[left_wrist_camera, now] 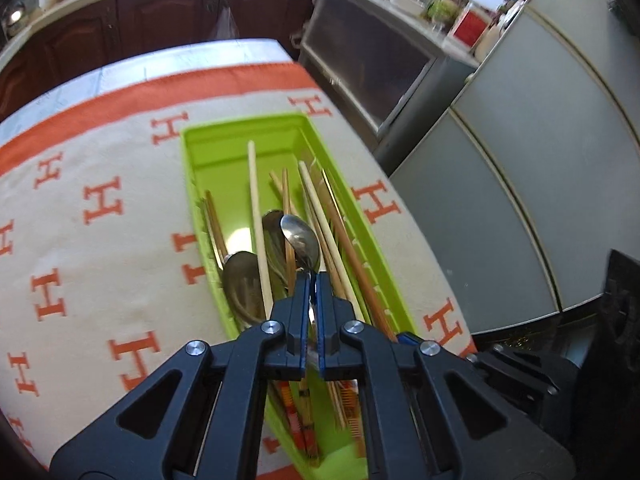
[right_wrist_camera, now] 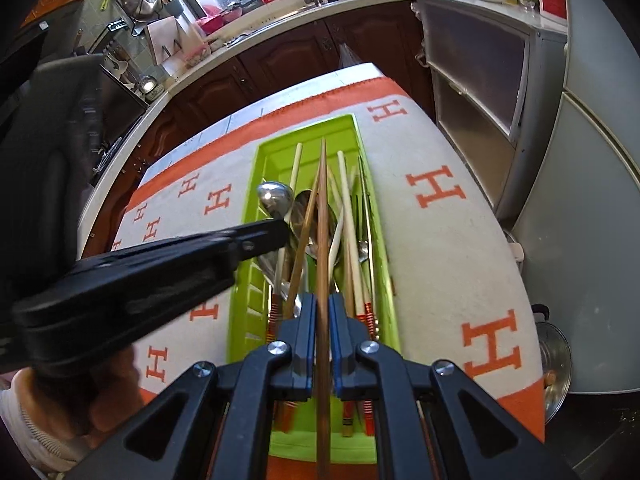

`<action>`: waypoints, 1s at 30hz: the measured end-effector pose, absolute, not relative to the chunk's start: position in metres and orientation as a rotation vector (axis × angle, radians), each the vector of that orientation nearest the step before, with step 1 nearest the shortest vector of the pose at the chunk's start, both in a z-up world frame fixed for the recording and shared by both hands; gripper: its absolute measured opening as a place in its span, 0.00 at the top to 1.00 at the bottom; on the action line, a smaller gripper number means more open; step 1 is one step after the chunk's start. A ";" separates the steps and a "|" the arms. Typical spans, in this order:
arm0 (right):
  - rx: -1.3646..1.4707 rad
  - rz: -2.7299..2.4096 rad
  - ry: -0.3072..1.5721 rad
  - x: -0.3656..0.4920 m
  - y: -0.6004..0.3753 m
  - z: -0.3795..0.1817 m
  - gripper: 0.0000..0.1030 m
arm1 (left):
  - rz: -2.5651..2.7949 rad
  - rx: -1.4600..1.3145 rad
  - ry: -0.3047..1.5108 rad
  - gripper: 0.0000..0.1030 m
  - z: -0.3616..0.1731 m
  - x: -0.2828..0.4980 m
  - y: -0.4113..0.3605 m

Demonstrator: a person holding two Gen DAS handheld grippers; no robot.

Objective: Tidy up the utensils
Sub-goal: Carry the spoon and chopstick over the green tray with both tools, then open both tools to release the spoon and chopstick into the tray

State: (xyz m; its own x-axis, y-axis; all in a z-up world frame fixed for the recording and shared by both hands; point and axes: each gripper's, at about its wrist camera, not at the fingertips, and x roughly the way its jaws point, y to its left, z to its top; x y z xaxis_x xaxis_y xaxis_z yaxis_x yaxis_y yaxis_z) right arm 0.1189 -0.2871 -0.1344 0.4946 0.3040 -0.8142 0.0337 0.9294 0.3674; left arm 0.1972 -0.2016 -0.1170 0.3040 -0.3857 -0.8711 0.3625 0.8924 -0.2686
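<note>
The left tongs are clenched on the handle of a metal spoon, its bowl raised over the green utensil tray. The right tongs grip a brown wooden chopstick that points along the tray. The tray, holding more chopsticks and spoons, sits on an H-patterned orange-and-cream cloth covering the tabletop.
</note>
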 end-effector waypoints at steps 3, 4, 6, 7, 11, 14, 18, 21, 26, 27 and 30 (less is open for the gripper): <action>0.380 0.165 1.059 0.120 -0.292 -0.139 0.94 | -0.462 -0.002 1.205 0.99 -0.137 0.208 -0.207; 0.383 0.164 1.061 0.121 -0.294 -0.141 0.94 | -0.451 0.000 1.210 0.99 -0.142 0.211 -0.205; 0.389 0.166 1.064 0.120 -0.294 -0.142 0.94 | -0.437 0.007 1.223 0.94 -0.149 0.218 -0.204; 0.392 0.168 1.067 0.121 -0.295 -0.143 0.93 | -0.420 0.016 1.232 0.93 -0.153 0.221 -0.202; 0.405 0.175 1.071 0.123 -0.297 -0.146 0.93 | -0.360 0.065 1.215 0.92 -0.155 0.225 -0.198; 0.413 0.180 1.068 0.123 -0.298 -0.145 0.93 | -0.354 0.083 1.228 0.92 -0.152 0.223 -0.196; 0.411 0.189 1.063 0.124 -0.296 -0.144 0.93 | -0.377 0.073 1.260 0.91 -0.146 0.215 -0.193; 0.411 0.190 1.061 0.123 -0.295 -0.142 0.93 | -0.392 0.070 1.254 0.82 -0.139 0.206 -0.191; 0.409 0.193 1.059 0.122 -0.293 -0.140 0.93 | -0.407 0.071 1.217 0.69 -0.120 0.188 -0.185; 0.407 0.194 1.058 0.122 -0.292 -0.139 0.93 | -0.402 0.079 1.210 0.64 -0.117 0.184 -0.184; 0.402 0.204 1.056 0.120 -0.288 -0.136 0.93 | -0.386 0.091 1.185 0.59 -0.107 0.172 -0.175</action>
